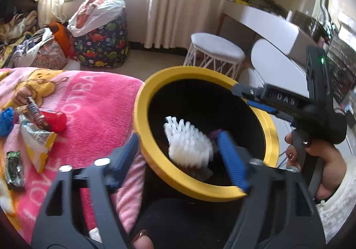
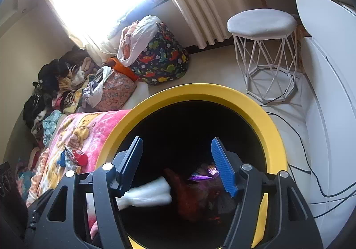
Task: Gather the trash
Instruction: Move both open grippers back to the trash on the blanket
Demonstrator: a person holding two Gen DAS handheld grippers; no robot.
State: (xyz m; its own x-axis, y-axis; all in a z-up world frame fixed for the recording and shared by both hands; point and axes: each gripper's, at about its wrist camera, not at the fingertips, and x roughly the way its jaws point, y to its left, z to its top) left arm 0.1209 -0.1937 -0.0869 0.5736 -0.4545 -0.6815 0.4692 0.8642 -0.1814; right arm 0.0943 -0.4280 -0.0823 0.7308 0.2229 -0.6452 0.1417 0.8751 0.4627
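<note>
A black bin with a yellow rim [image 1: 140, 102] stands against the bed. My left gripper [image 1: 178, 157] is open, with one finger outside the rim and the other inside. A white foam net [image 1: 189, 144] lies loose in the bin between them. In the right wrist view my right gripper [image 2: 178, 164] hangs open over the bin's rim [image 2: 200, 91], with nothing between its pads. Below it lie the foam net [image 2: 146, 195], an orange wrapper [image 2: 189, 197] and a purple wrapper [image 2: 204, 174]. On the pink blanket [image 1: 100, 104] lie a red cap [image 1: 56, 121], a yellow packet [image 1: 37, 144] and a green wrapper [image 1: 14, 166].
A hand [image 1: 327, 164] holds the right gripper [image 1: 247, 97] at the bin's far rim. A white wire stool [image 1: 217, 48], a dinosaur-print bag [image 1: 102, 46] and a white desk [image 1: 267, 24] stand beyond. Cables [image 2: 311, 171] cross the floor. Clothes [image 2: 55, 88] pile by the bed.
</note>
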